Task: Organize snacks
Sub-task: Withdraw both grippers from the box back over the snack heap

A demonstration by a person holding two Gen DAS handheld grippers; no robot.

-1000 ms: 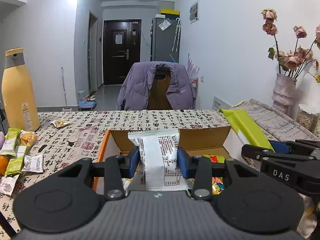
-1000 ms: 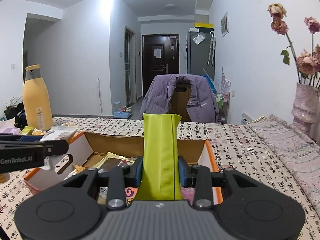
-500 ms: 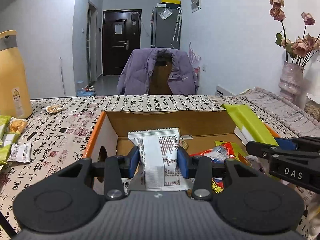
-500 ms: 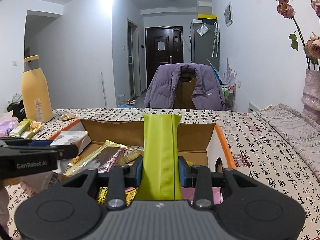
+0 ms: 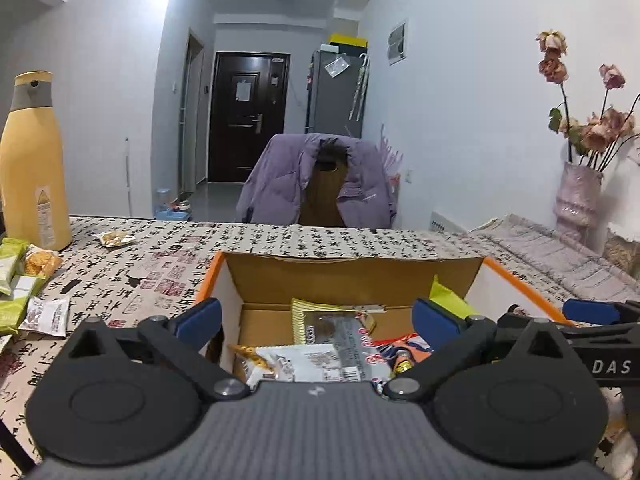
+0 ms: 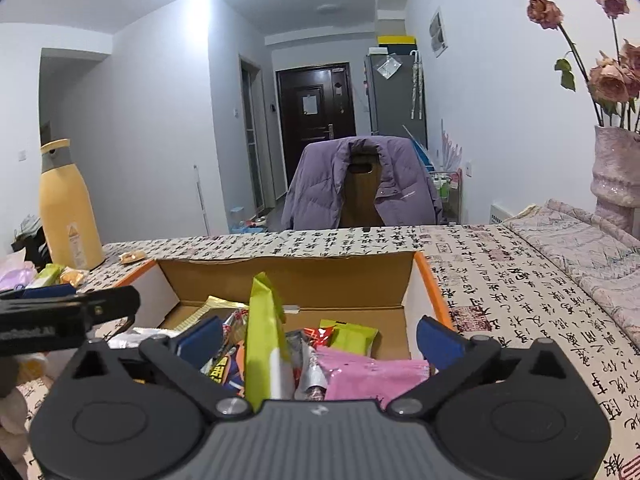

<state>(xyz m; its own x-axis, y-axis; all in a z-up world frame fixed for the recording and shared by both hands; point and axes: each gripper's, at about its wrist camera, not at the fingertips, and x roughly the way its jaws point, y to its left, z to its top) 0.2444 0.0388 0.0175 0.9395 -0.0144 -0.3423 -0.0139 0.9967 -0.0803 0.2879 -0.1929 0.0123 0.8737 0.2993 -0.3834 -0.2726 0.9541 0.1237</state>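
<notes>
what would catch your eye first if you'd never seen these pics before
Probably the open cardboard box in the middle of the table, heaped with snack packets, a lime green packet standing on end among them and a pink packet at the near right. Both the right gripper and the left gripper hang over it with jaws spread wide and nothing held. A tall yellow bottle stands far left, with more snacks lying loose beside it.

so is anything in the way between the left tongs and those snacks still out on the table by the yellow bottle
Nothing visible blocks them. The left tongs hang open over the cardboard box, and the loose snack packets lie to the left on bare tablecloth. The yellow bottle stands just behind them.
</notes>
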